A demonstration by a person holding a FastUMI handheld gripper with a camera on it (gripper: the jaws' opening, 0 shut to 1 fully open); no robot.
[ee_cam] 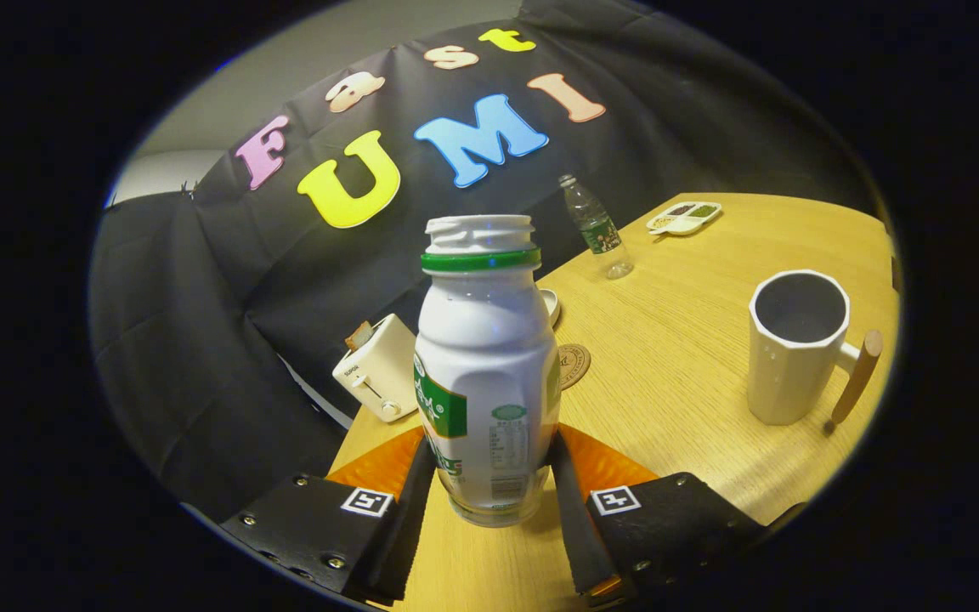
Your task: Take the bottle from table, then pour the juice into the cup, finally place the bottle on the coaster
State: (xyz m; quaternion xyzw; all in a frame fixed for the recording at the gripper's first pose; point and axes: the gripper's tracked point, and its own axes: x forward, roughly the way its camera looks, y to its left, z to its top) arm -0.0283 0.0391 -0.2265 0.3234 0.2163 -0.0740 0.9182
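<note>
Gripper view: white juice bottle (487, 374) sits upright between the fingers of the claw (489, 476), both fingers pressing its lower sides, so clamped on it. Cap looks off, open threaded neck above the green ring. Bottle base seems lifted just clear of the table (676, 374), though I can't tell for sure. View is tilted.

Step, as I read it: pick is done, carry toward the cup is in hand; pour not started.

White mug (798, 344) with a wooden handle stands well apart from the bottle, near one table edge, mouth open and facing up; looks empty. Round coaster (574, 364) lies just beyond the bottle, partly hidden by it, nothing on it.

Next move calls for: bring the bottle neck over the mug rim, then tilt slowly, grip firm since the hold is low on the body.

Also on the table: toaster (376, 370) at the near-wall edge, clear water bottle (598, 228) and a small divided dish (684, 218) toward the far corner.
</note>
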